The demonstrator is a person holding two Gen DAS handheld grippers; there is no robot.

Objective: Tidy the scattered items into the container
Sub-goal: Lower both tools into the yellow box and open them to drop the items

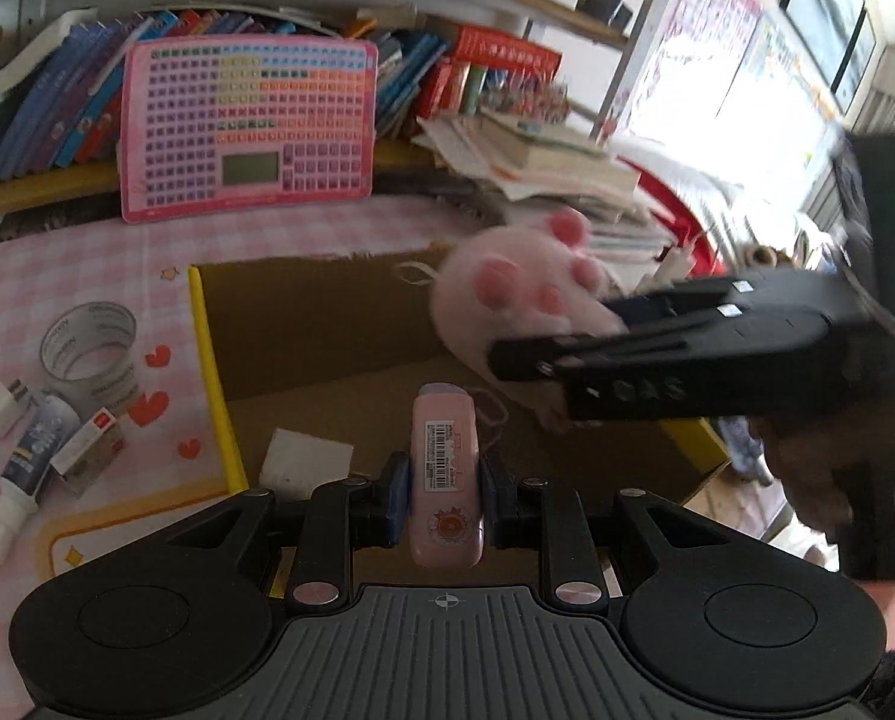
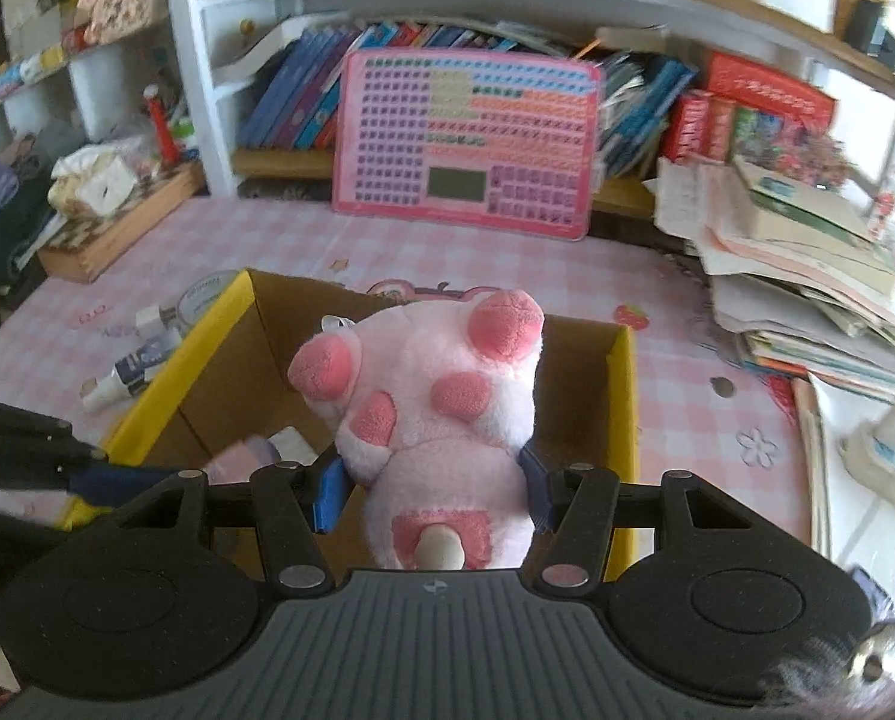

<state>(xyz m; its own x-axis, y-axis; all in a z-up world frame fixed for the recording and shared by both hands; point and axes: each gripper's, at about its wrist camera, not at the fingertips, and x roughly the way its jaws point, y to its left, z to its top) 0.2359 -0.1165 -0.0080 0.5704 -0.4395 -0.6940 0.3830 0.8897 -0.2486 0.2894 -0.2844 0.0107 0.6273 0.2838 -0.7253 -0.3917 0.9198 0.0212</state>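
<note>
Clamped lengthwise in the left claw (image 1: 446,498), a pink oblong plastic case (image 1: 446,480) hangs above the yellow-rimmed cardboard box (image 1: 210,360), nearer its floor than the pink plush paw (image 2: 441,414) gripped by the right claw (image 2: 435,483).

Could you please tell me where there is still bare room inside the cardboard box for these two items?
The box floor is bare along the far wall and left of the plush toy. A white block takes the near-left corner; outside the yellow left wall, tape and tubes crowd.

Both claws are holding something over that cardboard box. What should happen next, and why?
Probably lower and open the right claw: its pink plush toy already hangs over the open box, so letting go should drop it inside. The left claw with the pink case can follow.
</note>
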